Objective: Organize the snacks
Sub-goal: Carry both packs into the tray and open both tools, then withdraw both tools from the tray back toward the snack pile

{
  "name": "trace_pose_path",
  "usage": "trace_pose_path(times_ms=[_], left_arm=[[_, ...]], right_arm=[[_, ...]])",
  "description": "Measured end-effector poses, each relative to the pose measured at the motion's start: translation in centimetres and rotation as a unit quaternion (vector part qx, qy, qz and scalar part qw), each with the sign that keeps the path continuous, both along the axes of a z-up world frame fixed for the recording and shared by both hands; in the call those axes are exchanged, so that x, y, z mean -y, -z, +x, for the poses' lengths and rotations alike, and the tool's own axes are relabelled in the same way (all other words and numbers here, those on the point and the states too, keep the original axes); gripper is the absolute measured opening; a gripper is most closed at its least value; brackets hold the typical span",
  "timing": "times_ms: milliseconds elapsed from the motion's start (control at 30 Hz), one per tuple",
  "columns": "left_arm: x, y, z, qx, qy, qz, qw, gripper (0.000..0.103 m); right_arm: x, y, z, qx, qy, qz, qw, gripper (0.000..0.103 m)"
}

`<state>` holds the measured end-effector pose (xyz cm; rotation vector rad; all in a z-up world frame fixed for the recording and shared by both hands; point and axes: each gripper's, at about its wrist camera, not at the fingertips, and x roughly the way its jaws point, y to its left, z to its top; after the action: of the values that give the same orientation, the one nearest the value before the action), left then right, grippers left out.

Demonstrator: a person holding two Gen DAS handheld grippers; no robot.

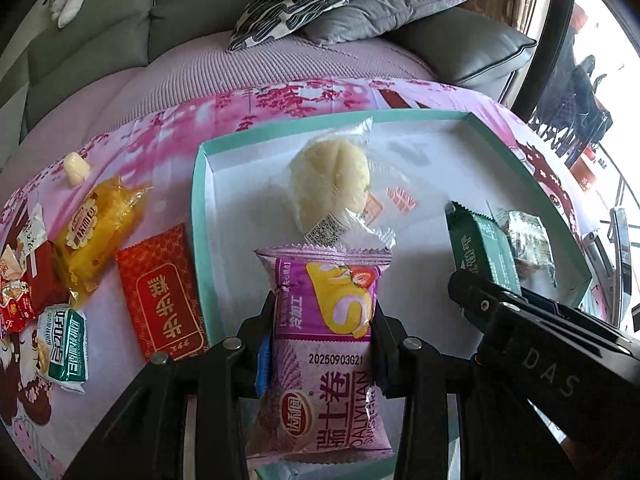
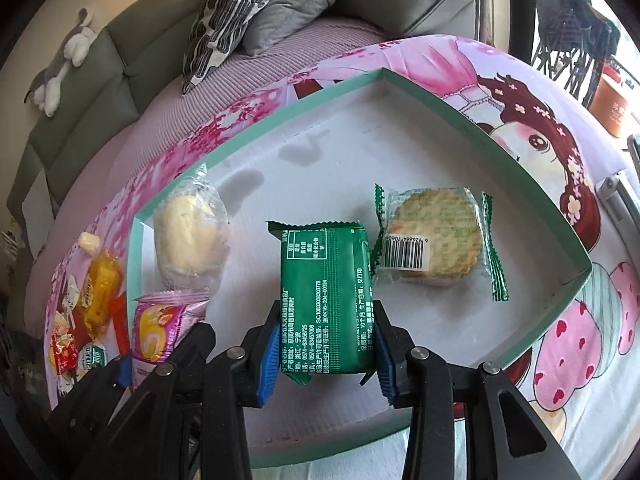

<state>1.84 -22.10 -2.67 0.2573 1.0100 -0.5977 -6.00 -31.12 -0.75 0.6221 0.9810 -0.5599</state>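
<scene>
Now holding two packets over the teal-rimmed box (image 2: 460, 118), which is lying on a pink printed cloth (image 1: 280, 100) spread over the counter; left hand-held gripper (image 1: 324, 316) clamping a purple Swiss-roll packet (image 1: 320, 344) by its sides, jaws pressing into the wrapper, packet hanging above the box's near-left corner; right hand-held gripper (image 2: 326, 334) pinching a green packet (image 2: 326, 296) between its blue pads (image 2: 270, 354), jaws narrow against the wrapper, packet poised over the box's white floor near the middle; already lying inside the box: a pale round bun in clear wrap (image 2: 188, 240) towards the left wall, and a round cracker in a clear, green-edged wrapper (image 2: 434, 240) just beside the green packet, on its right; waiting outside the box, on the cloth to its left: a red packet (image 1: 164, 292), a yellow-wrapped cake (image 1: 96, 236), a white-and-green packet (image 1: 66, 348), a small pale sweet (image 1: 76, 168) and a cluster of red-wrapped sweets (image 1: 20, 288); backing it all, a grey sofa (image 1: 120, 20) with patterned cushions.
</scene>
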Motion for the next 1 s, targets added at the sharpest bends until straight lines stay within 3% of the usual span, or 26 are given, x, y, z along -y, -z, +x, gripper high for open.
trace_pose_path(times_ms=[233, 300, 333, 367, 533, 667, 833, 1000], left_arm=[[0.2, 0.6, 0.1, -0.005, 0.002, 0.006, 1.0000, 0.042], [0.2, 0.6, 0.1, -0.005, 0.002, 0.006, 1.0000, 0.048], [0.2, 0.7, 0.2, -0.007, -0.001, 0.007, 1.0000, 0.057], [0.1, 0.7, 0.2, -0.010, -0.001, 0.007, 0.9999, 0.060], [0.1, 0.3, 0.0, -0.008, 0.001, 0.003, 1.0000, 0.068], [-0.1, -0.7, 0.0, 0.000, -0.001, -0.010, 1.0000, 0.076], [-0.6, -2.3, -0.2, 0.012, -0.006, -0.024, 0.9996, 0.079], [-2.2, -3.5, 0.3, 0.015, -0.045, -0.014, 0.9988, 0.084]], right_arm=[[-0.2, 0.1, 0.4, -0.013, -0.004, -0.009, 1.000, 0.045], [-0.3, 0.1, 0.5, -0.016, -0.007, -0.011, 1.000, 0.046], [-0.3, 0.1, 0.6, -0.017, -0.009, -0.012, 1.000, 0.048], [-0.3, 0.1, 0.7, -0.018, -0.011, -0.012, 1.000, 0.049], [-0.1, -0.1, 0.6, -0.024, -0.003, -0.015, 1.000, 0.059], [0.1, -1.0, 0.1, -0.006, 0.006, -0.012, 1.000, 0.059], [-0.2, -3.1, -0.4, 0.025, 0.008, -0.042, 0.999, 0.059], [0.0, -4.4, -0.9, 0.052, 0.016, -0.053, 0.997, 0.059]])
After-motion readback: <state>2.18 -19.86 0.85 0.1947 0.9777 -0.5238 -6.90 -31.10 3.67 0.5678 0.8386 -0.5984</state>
